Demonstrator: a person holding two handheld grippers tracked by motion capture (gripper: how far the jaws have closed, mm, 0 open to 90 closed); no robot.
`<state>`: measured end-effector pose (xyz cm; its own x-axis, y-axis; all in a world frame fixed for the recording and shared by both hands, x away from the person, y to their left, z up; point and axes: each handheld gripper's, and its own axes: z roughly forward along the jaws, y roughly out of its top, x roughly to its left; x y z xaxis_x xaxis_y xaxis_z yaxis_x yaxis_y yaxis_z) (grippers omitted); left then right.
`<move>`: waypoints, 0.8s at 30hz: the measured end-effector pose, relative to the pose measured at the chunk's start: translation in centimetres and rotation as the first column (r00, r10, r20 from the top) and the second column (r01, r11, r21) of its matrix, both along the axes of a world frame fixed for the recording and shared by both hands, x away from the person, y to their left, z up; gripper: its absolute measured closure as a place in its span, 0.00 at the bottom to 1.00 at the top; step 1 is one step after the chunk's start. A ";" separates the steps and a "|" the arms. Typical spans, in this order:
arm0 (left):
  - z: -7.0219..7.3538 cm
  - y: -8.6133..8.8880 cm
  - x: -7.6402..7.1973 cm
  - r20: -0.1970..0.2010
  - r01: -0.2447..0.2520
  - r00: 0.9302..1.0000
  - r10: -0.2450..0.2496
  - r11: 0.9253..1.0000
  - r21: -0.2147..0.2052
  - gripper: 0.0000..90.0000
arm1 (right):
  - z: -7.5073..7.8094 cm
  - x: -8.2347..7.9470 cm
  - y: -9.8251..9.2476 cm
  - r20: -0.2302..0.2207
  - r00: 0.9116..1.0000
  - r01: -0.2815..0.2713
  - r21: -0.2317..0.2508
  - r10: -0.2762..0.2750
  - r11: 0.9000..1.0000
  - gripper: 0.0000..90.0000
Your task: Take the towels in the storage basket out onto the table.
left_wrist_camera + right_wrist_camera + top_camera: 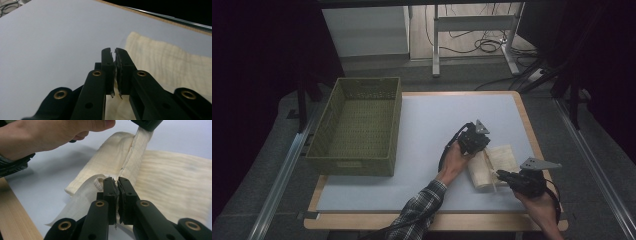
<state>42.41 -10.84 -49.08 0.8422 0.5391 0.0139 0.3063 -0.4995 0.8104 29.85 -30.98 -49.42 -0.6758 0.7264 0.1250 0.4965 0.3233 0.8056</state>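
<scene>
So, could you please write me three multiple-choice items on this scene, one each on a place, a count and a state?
1. Where does the woven basket stand on the table?
A. at its left side
B. at its right side
C. in the middle of its near edge

2. How many grippers hold the cream cloth?
A. none
B. one
C. two

3. How does the cloth lie?
A. flat and fully spread
B. one edge lifted in a taut strip between the grippers
C. hanging clear above the table

Answers:
1 A, the high view shows it at the table's left side.
2 C, the left gripper and the right gripper are each shut on the cloth's edge.
3 B, the right gripper view shows the strip raised while the rest lies on the table.
</scene>
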 end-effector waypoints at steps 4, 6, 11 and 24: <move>0.2 -1.6 0.4 0.009 0.025 1.000 -0.025 1.000 0.015 0.95 | 0.2 -0.1 -1.2 0.005 1.000 0.025 0.003 -0.025 1.000 0.95; 0.3 -2.1 0.5 0.009 0.031 0.999 -0.031 0.999 0.018 0.95 | 0.2 -0.1 -1.9 0.005 0.999 0.041 0.004 -0.041 0.999 0.95; 0.3 -3.6 0.9 0.008 0.045 0.999 -0.045 0.999 0.017 0.95 | 0.2 -0.1 -2.9 0.004 0.998 0.068 0.003 -0.068 0.998 0.95; -0.3 -5.3 1.4 -0.018 0.019 1.000 -0.019 1.000 -0.018 0.62 | -1.4 0.4 -4.5 -0.028 0.992 0.120 -0.020 -0.120 0.993 0.91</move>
<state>43.77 -16.12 -49.38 0.8524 0.5228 -0.0114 0.3119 -0.4908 0.8135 30.28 -35.44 -50.86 -0.5799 0.8044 0.1290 0.5554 0.2746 0.7849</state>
